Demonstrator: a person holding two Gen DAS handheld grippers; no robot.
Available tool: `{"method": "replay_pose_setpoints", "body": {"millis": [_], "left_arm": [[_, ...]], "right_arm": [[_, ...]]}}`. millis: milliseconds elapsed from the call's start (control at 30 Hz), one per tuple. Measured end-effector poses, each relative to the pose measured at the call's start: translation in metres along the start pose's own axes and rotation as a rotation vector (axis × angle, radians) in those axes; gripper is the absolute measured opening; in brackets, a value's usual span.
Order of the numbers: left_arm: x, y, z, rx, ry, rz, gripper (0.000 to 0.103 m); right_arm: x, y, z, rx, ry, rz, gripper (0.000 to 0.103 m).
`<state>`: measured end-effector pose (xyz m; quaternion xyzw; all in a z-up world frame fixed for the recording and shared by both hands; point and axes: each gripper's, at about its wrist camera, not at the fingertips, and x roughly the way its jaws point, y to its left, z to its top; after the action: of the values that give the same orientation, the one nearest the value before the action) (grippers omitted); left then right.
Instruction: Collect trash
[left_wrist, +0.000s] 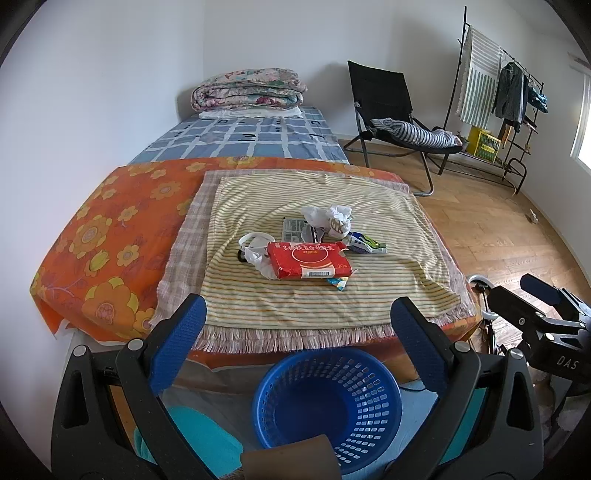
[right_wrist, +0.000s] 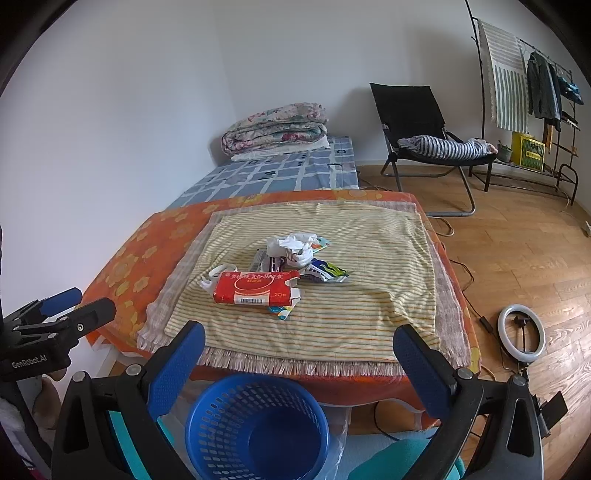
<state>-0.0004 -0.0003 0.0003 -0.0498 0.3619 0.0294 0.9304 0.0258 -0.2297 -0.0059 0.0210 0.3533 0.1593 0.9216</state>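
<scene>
A heap of trash lies mid-table on a striped yellow cloth (left_wrist: 369, 280) (right_wrist: 351, 314): a red tissue pack (left_wrist: 308, 260) (right_wrist: 256, 288), crumpled white plastic (left_wrist: 330, 218) (right_wrist: 293, 247), a blue-green wrapper (left_wrist: 365, 245) (right_wrist: 327, 275) and a white bag (left_wrist: 255, 253) (right_wrist: 214, 277). An empty blue mesh basket (left_wrist: 327, 406) (right_wrist: 256, 424) stands on the floor below the table's front edge. My left gripper (left_wrist: 299, 321) is open above the basket, short of the trash. My right gripper (right_wrist: 299, 349) is open too, level with the table's front edge. Each gripper shows at the other view's side.
An orange flowered cover (left_wrist: 110, 236) drapes the table. Behind it are a bed (left_wrist: 251, 140) with folded quilts, a black folding chair (left_wrist: 391, 110) and a clothes rack (left_wrist: 491, 96). A ring light (right_wrist: 521, 330) and cables lie on the wooden floor at right.
</scene>
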Motion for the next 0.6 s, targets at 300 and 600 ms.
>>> {"method": "replay_pose_setpoints", "body": {"millis": [300,600], "left_arm": [[0.000,0.008,0.001,0.002,0.015,0.000,0.102],[0.050,0.017,0.005,-0.012,0.063,0.016,0.102]], "right_arm": [[0.011,-0.003,0.000,0.016,0.018,0.009,0.103],[0.053,0.002,0.008,0.005,0.054,0.021,0.103]]}}
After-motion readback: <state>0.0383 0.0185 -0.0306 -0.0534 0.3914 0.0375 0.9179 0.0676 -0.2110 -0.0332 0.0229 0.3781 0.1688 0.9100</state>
